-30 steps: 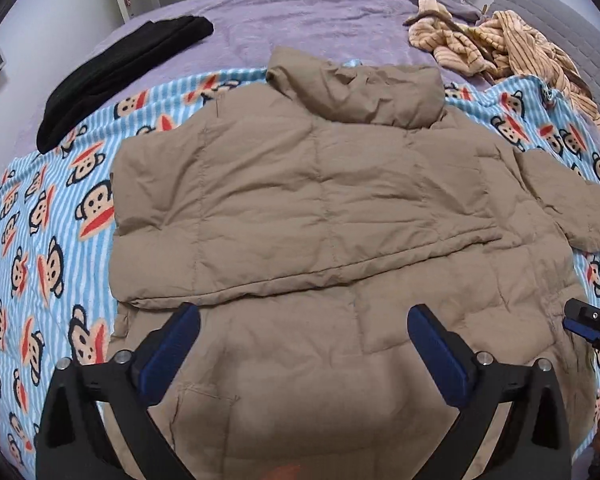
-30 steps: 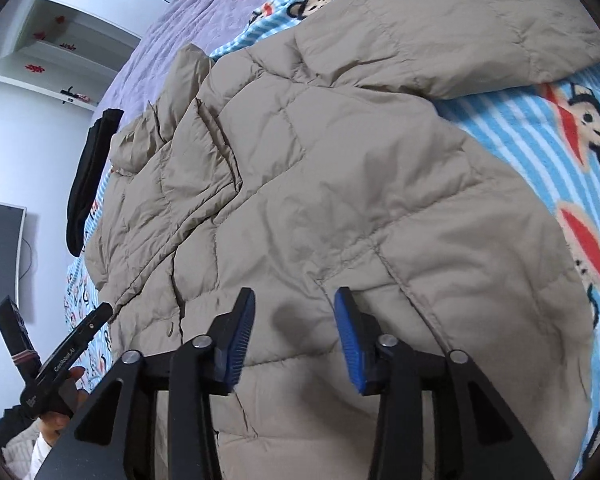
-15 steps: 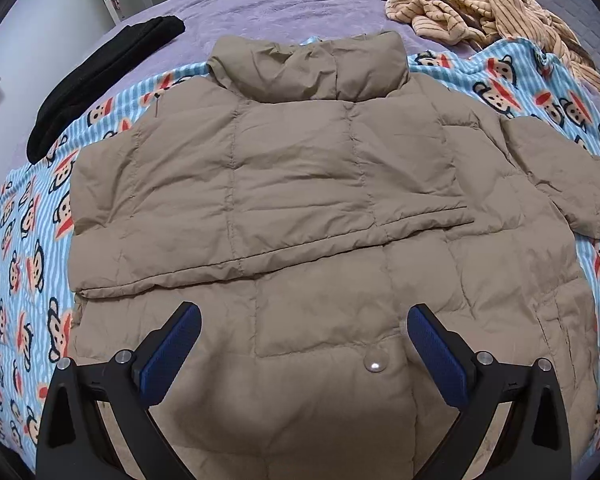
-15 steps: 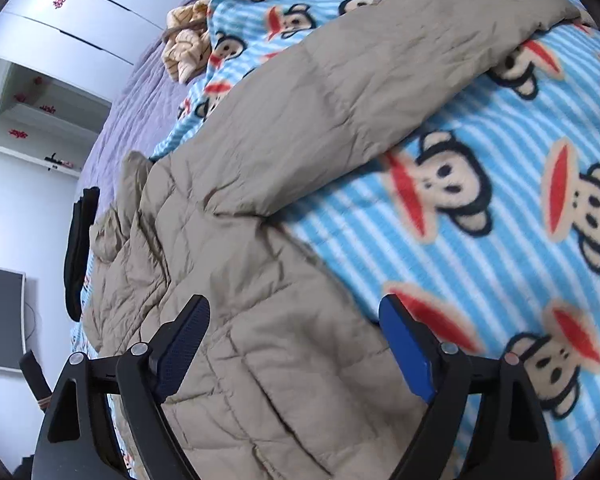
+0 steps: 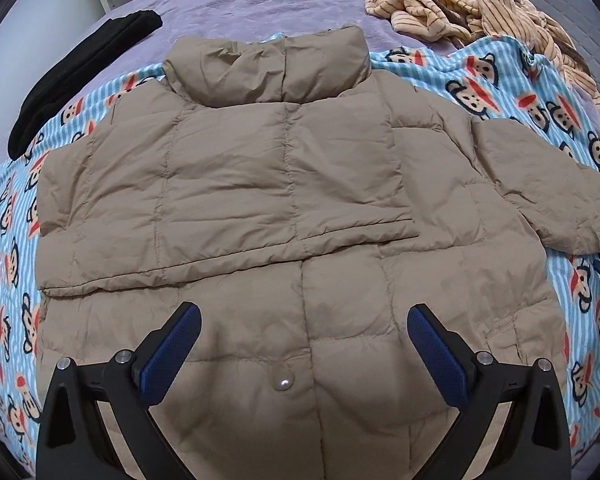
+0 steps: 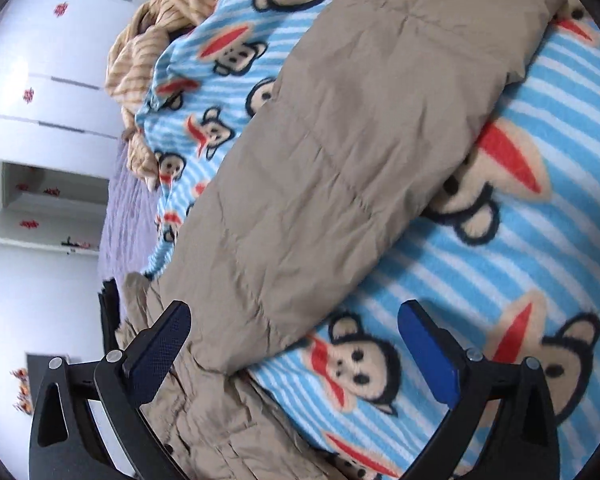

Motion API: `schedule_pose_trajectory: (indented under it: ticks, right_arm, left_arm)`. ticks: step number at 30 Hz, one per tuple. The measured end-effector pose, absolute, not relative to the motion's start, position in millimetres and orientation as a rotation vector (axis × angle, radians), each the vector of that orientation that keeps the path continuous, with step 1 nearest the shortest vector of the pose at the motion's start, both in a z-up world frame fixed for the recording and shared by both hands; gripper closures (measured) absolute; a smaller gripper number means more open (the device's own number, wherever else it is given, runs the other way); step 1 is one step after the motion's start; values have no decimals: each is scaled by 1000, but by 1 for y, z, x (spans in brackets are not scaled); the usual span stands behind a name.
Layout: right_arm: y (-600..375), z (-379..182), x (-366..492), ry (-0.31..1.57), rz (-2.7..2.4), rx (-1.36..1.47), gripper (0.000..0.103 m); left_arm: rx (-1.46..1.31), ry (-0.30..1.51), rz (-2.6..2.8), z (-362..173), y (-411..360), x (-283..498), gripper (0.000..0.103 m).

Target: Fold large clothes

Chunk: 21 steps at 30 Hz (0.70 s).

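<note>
A tan quilted puffer jacket (image 5: 284,200) lies flat on a blue striped monkey-print blanket (image 5: 532,96), collar at the far side. One sleeve is folded across its chest; the other sleeve (image 5: 540,184) sticks out to the right. My left gripper (image 5: 304,324) hovers open above the jacket's lower front, near a snap button (image 5: 283,381), holding nothing. In the right wrist view the outstretched sleeve (image 6: 360,152) runs diagonally over the blanket (image 6: 480,280). My right gripper (image 6: 294,324) hangs over the sleeve's base, its jaws still opening wide, pressing on nothing.
A black garment (image 5: 72,76) lies at the far left on the purple bedspread (image 5: 260,4). A striped beige garment (image 5: 480,12) is heaped at the far right, also seen as a striped heap (image 6: 160,40). White cabinets (image 6: 40,80) stand behind.
My left gripper slid right along the jacket's hem to its middle. My right gripper left the jacket body, swung out over the outstretched sleeve, rolled, and spread its jaws wide.
</note>
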State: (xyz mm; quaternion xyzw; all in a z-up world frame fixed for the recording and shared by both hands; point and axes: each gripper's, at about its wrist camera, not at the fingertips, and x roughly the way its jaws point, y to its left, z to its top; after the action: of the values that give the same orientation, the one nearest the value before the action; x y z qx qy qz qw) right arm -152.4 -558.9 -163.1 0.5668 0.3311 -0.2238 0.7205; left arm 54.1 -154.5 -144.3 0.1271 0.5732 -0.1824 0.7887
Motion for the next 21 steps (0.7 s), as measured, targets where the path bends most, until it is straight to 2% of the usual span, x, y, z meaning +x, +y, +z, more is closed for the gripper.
schedule_pose_trajectory:
  ticks: [10, 12, 14, 15, 21]
  right_arm:
    - [-629, -187, -166, 355, -437, 1619, 3]
    - [-634, -190, -164, 343, -441, 1661, 19]
    - [-636, -195, -158, 380, -429, 1691, 74]
    - [-636, -197, -154, 389, -422, 1703, 88]
    - [-626, -162, -127, 410, -366, 1557, 93]
  left_arm:
    - [248, 1228, -403, -142, -177, 64, 0]
    - [234, 1221, -405, -139, -177, 68, 0]
    - [218, 1213, -402, -134, -174, 73, 0]
    - [212, 1210, -400, -132, -172, 76, 0]
    - [191, 1165, -364, -116, -143, 92, 0]
